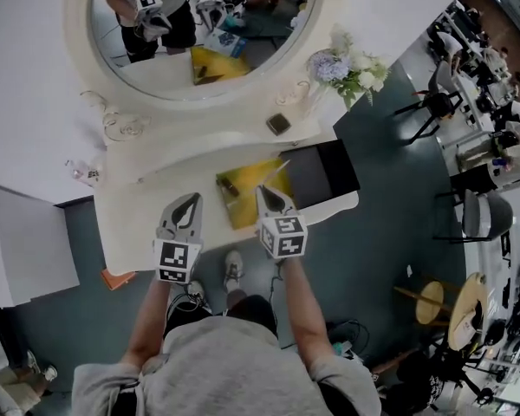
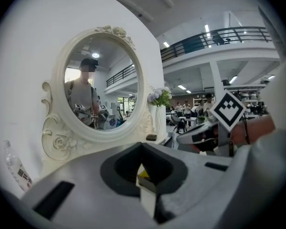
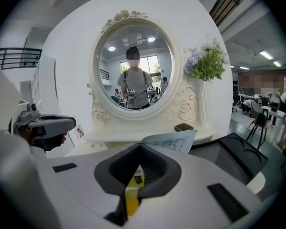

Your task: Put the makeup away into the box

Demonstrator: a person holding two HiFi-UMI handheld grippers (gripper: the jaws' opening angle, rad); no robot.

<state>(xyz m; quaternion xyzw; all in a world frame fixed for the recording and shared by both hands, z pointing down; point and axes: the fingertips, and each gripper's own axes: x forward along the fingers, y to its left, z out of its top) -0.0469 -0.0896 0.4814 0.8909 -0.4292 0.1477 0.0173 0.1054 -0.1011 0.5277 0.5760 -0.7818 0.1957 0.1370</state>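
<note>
Makeup shows in the head view as two dark pieces. One short stick (image 1: 230, 186) lies on the yellow tray (image 1: 253, 204) on the white vanity table (image 1: 134, 219). One square compact (image 1: 278, 124) sits on the shelf under the oval mirror (image 1: 199, 33). One black tray (image 1: 328, 173) lies just beside the yellow one, and one vase of flowers (image 1: 351, 69) stands at the mirror's right. There are two grippers. The left gripper (image 1: 191, 200) is over bare tabletop and the right gripper (image 1: 265, 191) over the yellow tray, neither touching anything.

In the left gripper view, the left gripper (image 2: 142, 146) has its jaws together and empty. A strip of the yellow tray (image 2: 143, 177) shows through the gap behind the tips. The right gripper (image 2: 200, 136) hangs to the side.

In the right gripper view, the right gripper (image 3: 140, 147) is closed on nothing. Behind its tips are the yellow tray (image 3: 131, 194) and the dark stick (image 3: 138, 179). One printed sheet (image 3: 174, 140), the compact (image 3: 183, 127) and the black tray (image 3: 238, 154) lie beyond, with the left gripper (image 3: 43, 125) alongside.
</note>
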